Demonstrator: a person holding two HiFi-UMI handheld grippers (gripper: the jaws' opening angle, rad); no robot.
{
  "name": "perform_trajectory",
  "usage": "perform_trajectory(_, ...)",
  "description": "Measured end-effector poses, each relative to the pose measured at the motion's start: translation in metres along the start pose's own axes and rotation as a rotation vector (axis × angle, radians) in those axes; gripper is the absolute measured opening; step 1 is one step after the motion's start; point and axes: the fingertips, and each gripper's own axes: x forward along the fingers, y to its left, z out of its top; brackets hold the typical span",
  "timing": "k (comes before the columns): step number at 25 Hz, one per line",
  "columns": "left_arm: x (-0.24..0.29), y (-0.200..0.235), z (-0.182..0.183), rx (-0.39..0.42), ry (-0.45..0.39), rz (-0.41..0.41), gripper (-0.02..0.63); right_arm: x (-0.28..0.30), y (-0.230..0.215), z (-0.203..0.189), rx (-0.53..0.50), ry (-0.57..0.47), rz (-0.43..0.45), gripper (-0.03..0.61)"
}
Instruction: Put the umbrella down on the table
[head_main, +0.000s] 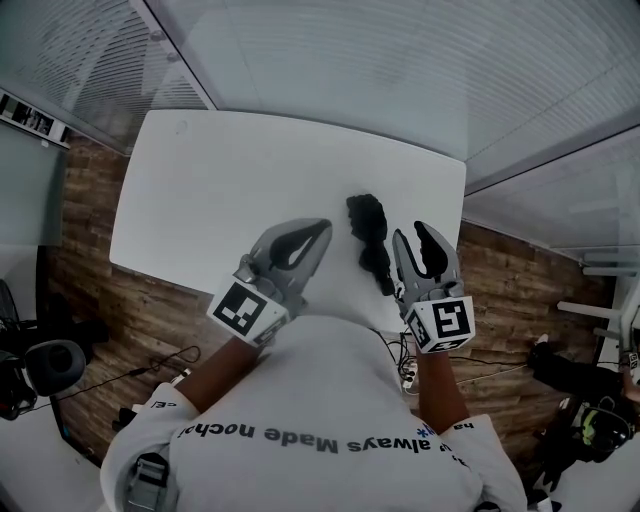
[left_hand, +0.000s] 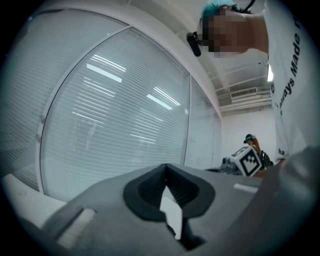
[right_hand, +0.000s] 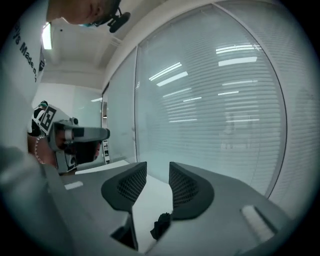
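A black folded umbrella (head_main: 369, 232) lies on the white table (head_main: 220, 190) near its front right edge, free of both grippers. My left gripper (head_main: 321, 229) hovers just left of it, its jaws meeting at the tips (left_hand: 166, 167) with nothing held. My right gripper (head_main: 411, 232) hangs just right of the umbrella and above the table. Its two pads (right_hand: 131, 186) stand apart with an empty gap between them (right_hand: 158, 169). In the right gripper view a piece of the umbrella (right_hand: 161, 225) shows low down, beneath the jaws, on the table top (right_hand: 150, 200).
Glass walls with white blinds (head_main: 330, 60) run behind and right of the table. Wooden floor surrounds it, with cables and a power strip (head_main: 405, 375) by the front edge, dark gear (head_main: 45, 368) at the left and more (head_main: 590, 400) at the right. A person (left_hand: 248, 140) stands far off.
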Motion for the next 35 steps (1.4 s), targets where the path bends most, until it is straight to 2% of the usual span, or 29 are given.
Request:
perform_trajectory(3, 0.002, -0.001, 0.003, -0.009, 0.000, -0.004, 0.003, -0.013, 0.012, 0.026, -0.035, -0.086, 0.007, 0.119)
perform_trajectory(8, 0.003, -0.003, 0.005, -0.009, -0.001, -0.006, 0.003, -0.028, 0.028, 0.049, -0.021, -0.161, 0.018, 0.080)
perform_trajectory(14, 0.003, -0.002, 0.005, -0.003, -0.003, -0.012, 0.003, -0.028, 0.043, 0.051, -0.040, -0.150, 0.042, 0.064)
perform_trajectory(35, -0.001, -0.004, 0.008, -0.004, -0.003, -0.016, 0.003, -0.028, 0.044, 0.063, -0.044, -0.176, 0.019, 0.060)
